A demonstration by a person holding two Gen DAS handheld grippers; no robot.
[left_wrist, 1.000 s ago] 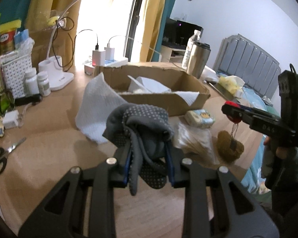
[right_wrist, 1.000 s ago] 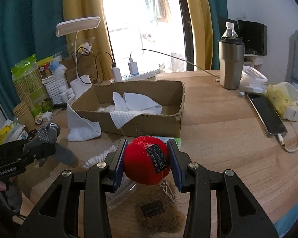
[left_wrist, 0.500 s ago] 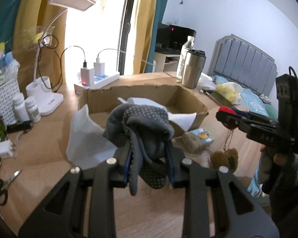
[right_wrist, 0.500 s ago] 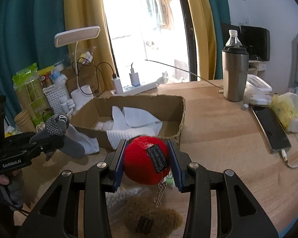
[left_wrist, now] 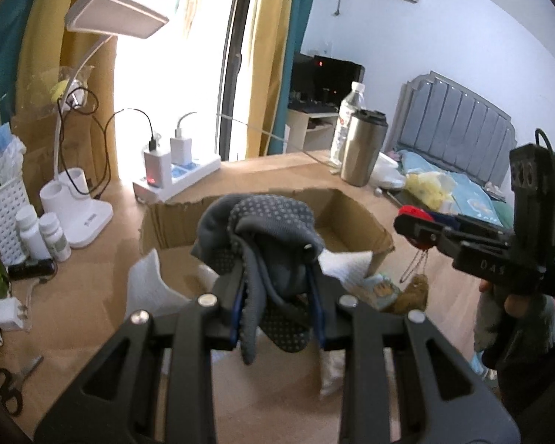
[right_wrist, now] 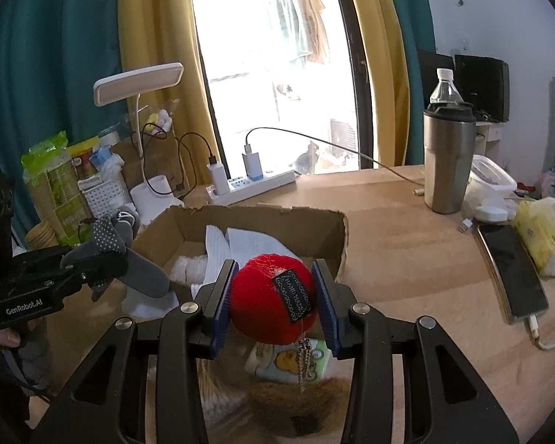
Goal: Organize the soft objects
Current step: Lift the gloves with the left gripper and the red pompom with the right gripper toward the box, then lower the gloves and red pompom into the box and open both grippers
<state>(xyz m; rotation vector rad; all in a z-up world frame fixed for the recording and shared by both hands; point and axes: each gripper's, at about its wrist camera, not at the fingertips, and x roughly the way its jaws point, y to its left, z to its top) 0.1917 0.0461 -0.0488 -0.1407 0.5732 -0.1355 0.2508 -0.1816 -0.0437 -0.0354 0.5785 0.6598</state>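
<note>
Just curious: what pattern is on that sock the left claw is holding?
Grey sock with small pale raised dots, pinched in the left gripper; clearest in the left wrist view.

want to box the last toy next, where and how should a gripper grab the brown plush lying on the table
Grip the brown plush across its rounded body, coming straight down from above. It lies low beside the snack packet, with a chain dangling over it, so a side approach looks crowded.

I see a wooden counter [right_wrist: 407,244] with a steel tumbler [right_wrist: 448,159], water bottle [right_wrist: 443,87] behind it, phone [right_wrist: 512,270] charging at right. Power strip [right_wrist: 253,185] with chargers by the window, white lamp [right_wrist: 138,83], basket [right_wrist: 101,196], scissors [left_wrist: 7,386], pill bottles [left_wrist: 42,235] on left.
</note>
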